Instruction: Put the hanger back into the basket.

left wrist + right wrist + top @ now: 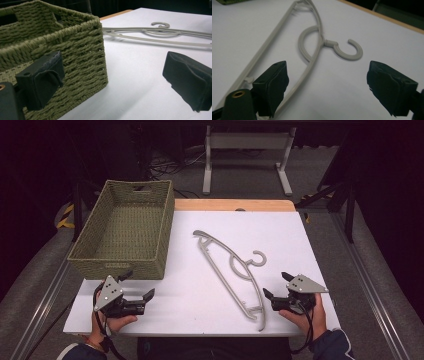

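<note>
A grey plastic clothes hanger [230, 265] lies flat and slantwise on the white tabletop [190, 305], its hook [259, 259] pointing right. An olive woven basket [122, 227] stands at the left, with nothing visible inside. My left gripper [137, 285] is held low at the front left, just before the basket's near wall, open and holding nothing. My right gripper [277, 285] is open at the front right, beside the hanger's near end. In the right gripper view the hanger [312, 50] runs past the left jaw of the gripper [331, 87]. The left gripper view shows the basket [62, 50] behind the left jaw of the gripper [115, 82].
A wooden strip [235, 205] edges the table's far side. Beyond it a white desk frame [247, 142] stands on the dark floor with cables. Metal rails run along both sides of the table.
</note>
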Demonstrator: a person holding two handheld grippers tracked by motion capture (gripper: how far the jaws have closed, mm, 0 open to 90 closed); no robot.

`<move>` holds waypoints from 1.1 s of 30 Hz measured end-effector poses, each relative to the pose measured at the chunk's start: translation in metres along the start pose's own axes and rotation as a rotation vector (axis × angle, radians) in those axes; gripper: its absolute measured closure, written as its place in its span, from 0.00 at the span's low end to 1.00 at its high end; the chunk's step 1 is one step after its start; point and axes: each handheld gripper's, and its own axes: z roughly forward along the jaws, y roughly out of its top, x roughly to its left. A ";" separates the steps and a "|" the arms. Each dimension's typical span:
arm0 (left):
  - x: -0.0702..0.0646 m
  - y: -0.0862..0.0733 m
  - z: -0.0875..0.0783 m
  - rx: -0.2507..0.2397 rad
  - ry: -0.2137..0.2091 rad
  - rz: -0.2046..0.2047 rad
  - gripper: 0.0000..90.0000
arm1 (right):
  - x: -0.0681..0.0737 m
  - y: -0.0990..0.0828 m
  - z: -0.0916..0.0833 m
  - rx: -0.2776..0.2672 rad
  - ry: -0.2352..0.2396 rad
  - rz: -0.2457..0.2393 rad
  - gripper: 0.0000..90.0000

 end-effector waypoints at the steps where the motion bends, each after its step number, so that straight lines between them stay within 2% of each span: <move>1: 0.000 0.000 0.001 0.000 -0.005 0.003 0.05 | -0.001 -0.001 0.003 0.019 0.019 0.012 0.20; 2: -0.001 0.000 0.000 0.008 -0.006 0.009 0.05 | -0.001 -0.001 0.004 0.032 0.035 0.021 0.20; 3: -0.002 0.000 0.001 0.005 -0.010 0.016 0.05 | -0.001 -0.002 0.008 0.077 0.037 0.028 0.20; 5: -0.004 0.000 0.000 0.008 -0.011 0.032 0.05 | -0.003 -0.002 0.012 0.115 0.070 0.062 0.23; 7: -0.005 -0.001 0.002 0.018 -0.024 0.030 0.06 | -0.003 -0.001 0.015 0.139 0.082 0.092 0.24; 8: -0.005 -0.001 0.002 0.018 -0.024 0.030 0.06 | -0.003 -0.001 0.015 0.139 0.082 0.092 0.24; 10: -0.005 -0.001 0.002 0.021 -0.035 0.034 0.06 | -0.003 0.001 0.023 0.198 0.104 0.105 0.27; 12: -0.007 -0.001 0.002 0.029 -0.040 0.043 0.06 | -0.003 0.003 0.028 0.226 0.126 0.116 0.30; 14: -0.008 -0.002 0.003 0.031 -0.048 0.047 0.06 | -0.004 0.006 0.034 0.280 0.152 0.132 0.32; 16: -0.008 -0.003 0.004 0.045 -0.069 0.040 0.06 | -0.004 0.008 0.040 0.323 0.152 0.119 0.36; 18: -0.008 -0.003 0.006 0.060 -0.076 0.047 0.06 | -0.004 0.009 0.046 0.359 0.170 0.144 0.37; 22: -0.009 -0.003 0.008 0.084 -0.078 0.056 0.07 | -0.001 0.014 0.051 0.401 0.173 0.120 0.43; 24: -0.009 -0.003 0.008 0.091 -0.080 0.057 0.07 | 0.002 0.017 0.053 0.430 0.153 0.074 0.45; 25: -0.010 -0.003 0.009 0.096 -0.074 0.061 0.07 | 0.002 0.017 0.053 0.430 0.153 0.074 0.45; 27: -0.010 -0.003 0.009 0.098 -0.077 0.062 0.08 | 0.007 0.022 0.057 0.460 0.138 0.039 0.46; 30: -0.011 -0.002 0.009 0.095 -0.086 0.060 0.09 | 0.001 0.029 0.066 0.489 0.164 0.060 0.57; 31: -0.011 -0.002 0.009 0.103 -0.082 0.071 0.09 | -0.002 0.031 0.069 0.501 0.170 0.062 0.60; 33: -0.012 -0.001 0.010 0.107 -0.090 0.071 0.10 | -0.004 0.037 0.074 0.533 0.178 0.047 0.67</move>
